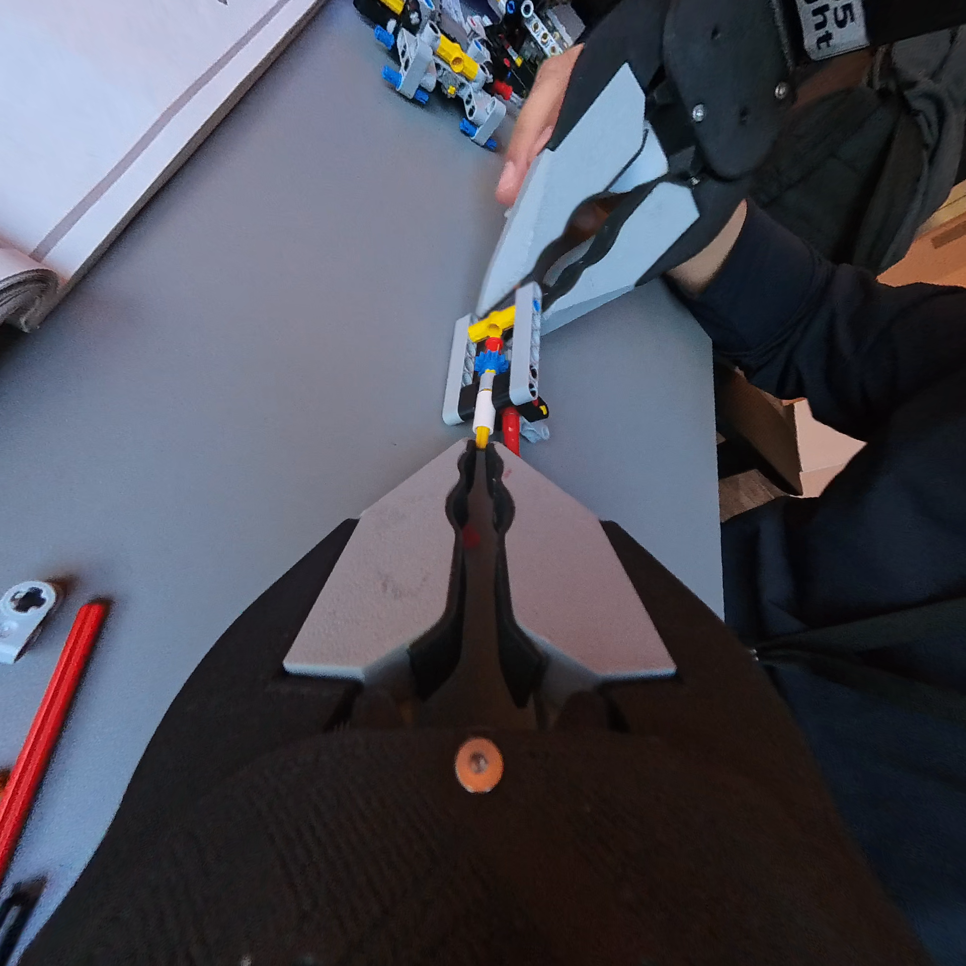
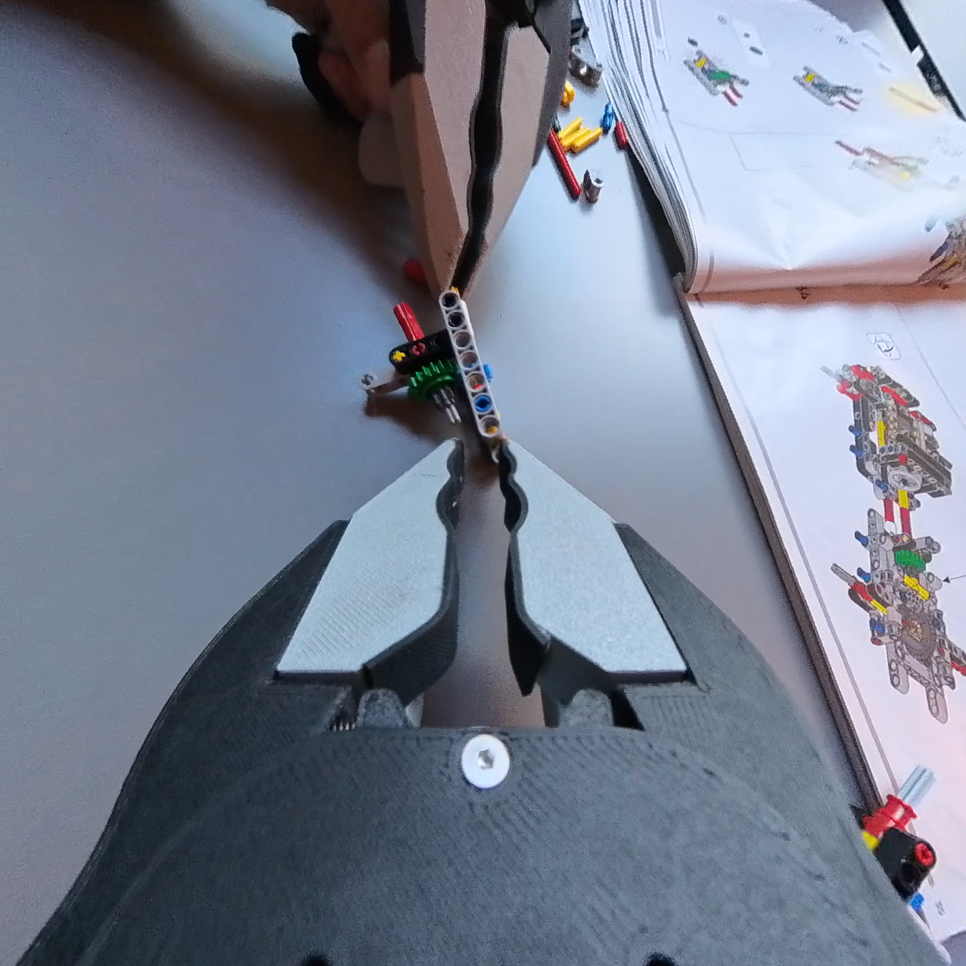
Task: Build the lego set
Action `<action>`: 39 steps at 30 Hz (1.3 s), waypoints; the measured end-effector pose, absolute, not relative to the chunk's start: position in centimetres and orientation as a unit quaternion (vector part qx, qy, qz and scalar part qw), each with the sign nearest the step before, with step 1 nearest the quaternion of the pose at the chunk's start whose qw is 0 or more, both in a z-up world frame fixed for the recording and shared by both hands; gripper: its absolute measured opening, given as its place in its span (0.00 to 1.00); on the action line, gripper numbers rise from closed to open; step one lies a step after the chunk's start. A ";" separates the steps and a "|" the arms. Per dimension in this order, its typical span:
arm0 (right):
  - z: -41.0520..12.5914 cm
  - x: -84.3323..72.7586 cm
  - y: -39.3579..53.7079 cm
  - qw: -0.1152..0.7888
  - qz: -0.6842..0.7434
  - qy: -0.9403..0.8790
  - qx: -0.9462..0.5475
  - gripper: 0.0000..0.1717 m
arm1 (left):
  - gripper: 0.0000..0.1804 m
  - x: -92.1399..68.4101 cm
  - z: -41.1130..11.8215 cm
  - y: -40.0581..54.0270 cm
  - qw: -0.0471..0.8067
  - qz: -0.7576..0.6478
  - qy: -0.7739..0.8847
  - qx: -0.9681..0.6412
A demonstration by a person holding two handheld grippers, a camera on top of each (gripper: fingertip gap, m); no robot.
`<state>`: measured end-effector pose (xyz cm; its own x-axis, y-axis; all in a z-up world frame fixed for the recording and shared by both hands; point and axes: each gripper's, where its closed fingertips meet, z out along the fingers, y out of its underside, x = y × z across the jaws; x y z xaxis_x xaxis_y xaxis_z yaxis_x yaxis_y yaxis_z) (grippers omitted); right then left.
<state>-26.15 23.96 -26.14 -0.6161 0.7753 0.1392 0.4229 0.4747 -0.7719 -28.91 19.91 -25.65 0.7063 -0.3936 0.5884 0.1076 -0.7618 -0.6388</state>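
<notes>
A small building-brick assembly [image 1: 494, 366] sits near the edge of a grey table [image 1: 261, 366], stretched lengthwise between two hand-held grippers that face each other along its long axis. The left gripper [image 1: 480, 447] is clamped tight on the tip of a yellow axle [image 1: 481, 435] that runs out of the assembly's near end through a white sleeve [image 1: 484, 410] toward a blue gear [image 1: 490, 361] and a yellow T-piece [image 1: 491, 325]. At the far end, the right gripper [image 2: 481, 449] stands with its jaws parted, one fingertip [image 2: 506, 455] touching the end of the grey holed beam [image 2: 468, 366] and the other clear of it, so it grips nothing. A green gear [image 2: 427, 384] and a red axle [image 2: 407, 319] hang off the beam's side. An open instruction booklet [image 2: 836, 366] lies beside the work, with a pile of loose parts [image 1: 460, 62] well apart across the table and a red rod [image 1: 47, 721] near the left gripper's flank.
</notes>
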 end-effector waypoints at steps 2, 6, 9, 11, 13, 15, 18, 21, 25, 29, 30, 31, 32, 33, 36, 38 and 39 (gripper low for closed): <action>-25.8 -26.2 23.9 0.249 0.371 -0.818 -0.362 0.00 | 0.00 -29.1 -25.7 20.0 0.335 -0.374 0.079 -0.861; -25.5 -26.4 24.1 0.253 0.378 -0.811 -0.368 0.01 | 0.00 -29.2 -25.8 20.2 0.335 -0.367 0.078 -0.864; -25.6 -26.5 24.0 0.254 0.374 -0.812 -0.369 0.06 | 0.00 -29.2 -25.8 20.2 0.339 -0.359 0.079 -0.866; -25.6 -26.6 24.1 0.256 0.372 -0.812 -0.370 0.07 | 0.00 -29.2 -25.8 20.2 0.339 -0.358 0.079 -0.866; -25.6 -26.8 24.2 0.257 0.373 -0.808 -0.377 0.07 | 0.00 -29.2 -25.8 20.2 0.340 -0.357 0.081 -0.866; -25.7 -27.3 24.7 0.261 0.368 -0.801 -0.394 0.07 | 0.00 -29.1 -25.8 20.2 0.340 -0.356 0.084 -0.866; -26.2 -27.4 24.8 0.249 0.358 -0.805 -0.402 0.09 | 0.00 -29.1 -25.8 20.2 0.340 -0.357 0.085 -0.866; -25.8 -27.3 24.1 0.255 0.368 -0.811 -0.377 0.03 | 0.00 -29.1 -25.8 20.2 0.340 -0.357 0.086 -0.866; -25.7 -27.2 23.9 0.246 0.378 -0.810 -0.376 0.03 | 0.00 -29.1 -25.8 20.2 0.341 -0.355 0.085 -0.866; -25.9 -27.0 23.8 0.217 0.389 -0.804 -0.394 0.03 | 0.00 -29.2 -25.6 20.2 0.346 -0.354 0.085 -0.865; -25.9 -27.0 23.8 0.211 0.391 -0.803 -0.398 0.03 | 0.00 -29.1 -25.6 20.2 0.348 -0.350 0.088 -0.865; -25.9 -27.0 23.8 0.205 0.393 -0.801 -0.401 0.02 | 0.02 -29.1 -25.6 20.2 0.349 -0.345 0.093 -0.866; -25.9 -27.0 23.8 0.200 0.396 -0.800 -0.404 0.02 | 0.03 -29.0 -25.6 20.2 0.351 -0.340 0.100 -0.867; -26.0 -27.0 23.8 0.196 0.397 -0.799 -0.406 0.02 | 0.04 -28.9 -25.7 20.2 0.352 -0.333 0.108 -0.868; -26.0 -26.8 23.7 0.184 0.403 -0.798 -0.409 0.03 | 0.05 -28.6 -25.8 20.1 0.353 -0.312 0.128 -0.872; -26.0 -26.8 23.6 0.178 0.406 -0.798 -0.408 0.03 | 0.03 -28.7 -25.8 20.1 0.360 -0.294 0.139 -0.875; -26.0 -26.7 23.5 0.175 0.407 -0.799 -0.406 0.02 | 0.00 -28.8 -25.8 20.2 0.363 -0.284 0.145 -0.875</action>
<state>-26.69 23.49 -25.97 -0.6089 0.7917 -0.0500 0.5060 0.3391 -0.7931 -28.78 20.16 -25.85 0.7963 -0.4604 0.3923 -0.0473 -0.6940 -0.7184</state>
